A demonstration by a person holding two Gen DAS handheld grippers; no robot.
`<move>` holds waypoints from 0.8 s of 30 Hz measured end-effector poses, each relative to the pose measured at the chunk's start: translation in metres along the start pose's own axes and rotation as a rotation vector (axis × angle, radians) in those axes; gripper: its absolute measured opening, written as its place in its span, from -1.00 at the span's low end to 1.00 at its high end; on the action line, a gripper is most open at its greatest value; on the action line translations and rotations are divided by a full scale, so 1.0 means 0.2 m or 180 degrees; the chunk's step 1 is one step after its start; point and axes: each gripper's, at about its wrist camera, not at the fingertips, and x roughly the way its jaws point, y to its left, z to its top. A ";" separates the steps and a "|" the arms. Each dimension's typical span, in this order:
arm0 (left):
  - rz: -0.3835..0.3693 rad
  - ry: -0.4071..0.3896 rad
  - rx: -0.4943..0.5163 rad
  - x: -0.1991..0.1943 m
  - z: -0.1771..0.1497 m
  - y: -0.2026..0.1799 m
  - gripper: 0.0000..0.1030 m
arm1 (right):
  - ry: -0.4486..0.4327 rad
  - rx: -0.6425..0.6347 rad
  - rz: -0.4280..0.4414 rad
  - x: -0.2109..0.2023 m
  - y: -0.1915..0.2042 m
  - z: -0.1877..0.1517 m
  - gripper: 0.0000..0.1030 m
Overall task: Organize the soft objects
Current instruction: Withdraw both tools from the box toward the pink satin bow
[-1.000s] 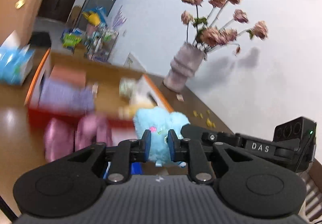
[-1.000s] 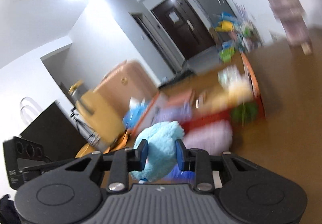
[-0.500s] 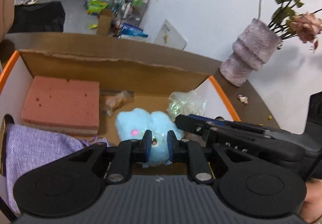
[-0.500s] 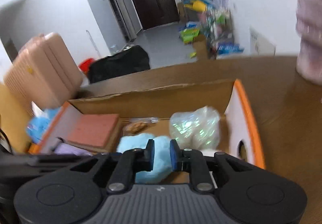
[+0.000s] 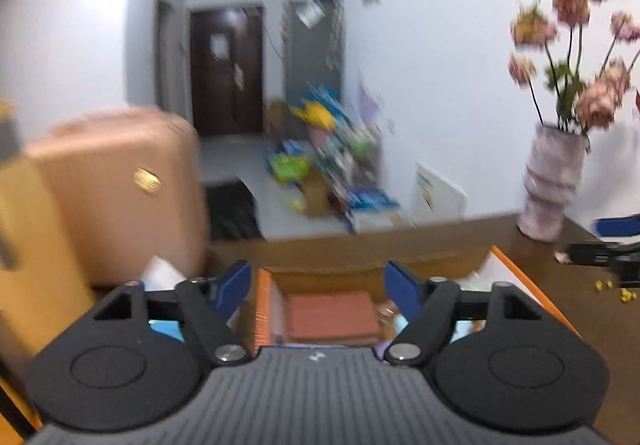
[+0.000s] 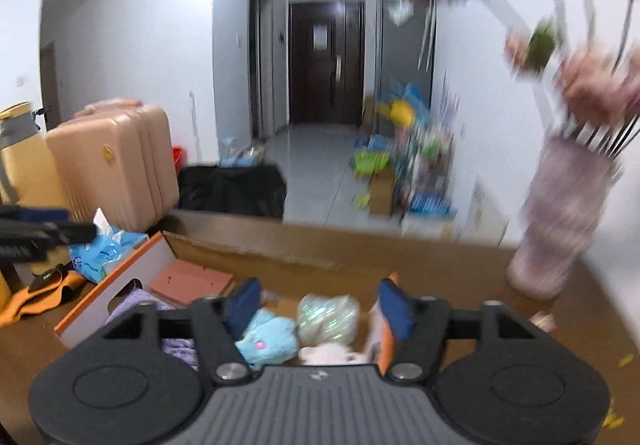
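Observation:
The light blue plush toy (image 6: 268, 337) lies in the orange-rimmed cardboard box (image 6: 108, 285), free of both grippers. Beside it are a shiny crinkled bag (image 6: 328, 317), a white fluffy thing (image 6: 328, 353), a pink sponge block (image 6: 192, 281) and a purple cloth (image 6: 132, 305). My right gripper (image 6: 319, 305) hangs above the box's near side, its jaws opening with nothing between them. My left gripper (image 5: 318, 285) is also opening and empty, raised over the box (image 5: 520, 273) with the sponge block (image 5: 332, 313) below it.
A ribbed vase with dried pink flowers (image 6: 560, 213) stands on the brown table right of the box. Left of the box are a blue tissue pack (image 6: 104, 249) and an orange cloth (image 6: 24, 301). A pink suitcase (image 6: 112, 165) and a black bag (image 6: 232, 185) sit behind the table.
Both grippers were shut on the blue plush toy, carried it over the box, and have let it go. Both have opened wide and drawn back and upward.

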 end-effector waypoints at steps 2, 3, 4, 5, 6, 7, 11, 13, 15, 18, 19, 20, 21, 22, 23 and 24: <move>0.0079 -0.0095 0.0025 -0.13 0.00 0.01 0.61 | -0.0216 -0.0098 -0.0095 -0.17 0.01 -0.01 0.59; 0.0107 -0.0121 0.0039 -0.18 0.00 0.01 0.61 | -0.0293 -0.0115 -0.0125 -0.23 0.02 -0.02 0.61; 0.0131 -0.0146 0.0043 -0.24 0.00 0.00 0.61 | -0.0346 -0.0113 -0.0148 -0.30 0.01 -0.03 0.62; 0.0137 -0.0160 0.0043 -0.28 0.00 -0.01 0.63 | -0.0384 -0.0090 -0.0162 -0.36 0.01 -0.03 0.62; 0.0137 -0.0169 0.0037 -0.32 0.00 0.00 0.66 | -0.0413 -0.0062 -0.0159 -0.41 0.01 -0.03 0.63; 0.0135 -0.0189 0.0025 -0.37 0.00 -0.01 0.67 | -0.0446 -0.0029 -0.0148 -0.46 0.02 -0.03 0.64; 0.0174 -0.0320 0.0064 -0.56 -0.01 -0.03 0.77 | -0.0563 -0.0036 -0.0106 -0.65 0.06 -0.05 0.68; 0.0186 -0.0403 0.0076 -0.65 -0.03 -0.05 0.81 | -0.0635 -0.0090 -0.0103 -0.73 0.09 -0.07 0.71; 0.0259 -0.0483 0.0068 -0.75 -0.09 -0.04 0.86 | -0.0698 -0.0129 -0.0117 -0.80 0.12 -0.10 0.72; 0.0345 -0.0557 0.0104 -0.87 -0.22 -0.07 0.88 | -0.0821 -0.0102 -0.0121 -0.90 0.16 -0.20 0.72; 0.0324 -0.0551 0.0110 -0.91 -0.26 -0.07 0.88 | -0.0862 -0.0075 -0.0105 -0.93 0.18 -0.25 0.72; 0.0310 -0.0546 0.0110 -0.95 -0.31 -0.08 0.88 | -0.0875 -0.0071 -0.0064 -0.96 0.20 -0.30 0.72; 0.0298 -0.0557 0.0112 -0.98 -0.36 -0.08 0.90 | -0.0879 -0.0075 -0.0037 -0.99 0.22 -0.35 0.72; 0.0287 -0.0575 0.0118 -1.03 -0.42 -0.09 0.91 | -0.0896 -0.0070 -0.0032 -1.02 0.24 -0.40 0.72; 0.0281 -0.0576 0.0131 -1.06 -0.48 -0.10 0.91 | -0.0893 -0.0100 -0.0019 -1.05 0.27 -0.45 0.72; 0.0260 -0.0571 0.0147 -1.10 -0.53 -0.11 0.92 | -0.0882 -0.0147 0.0000 -1.07 0.30 -0.51 0.72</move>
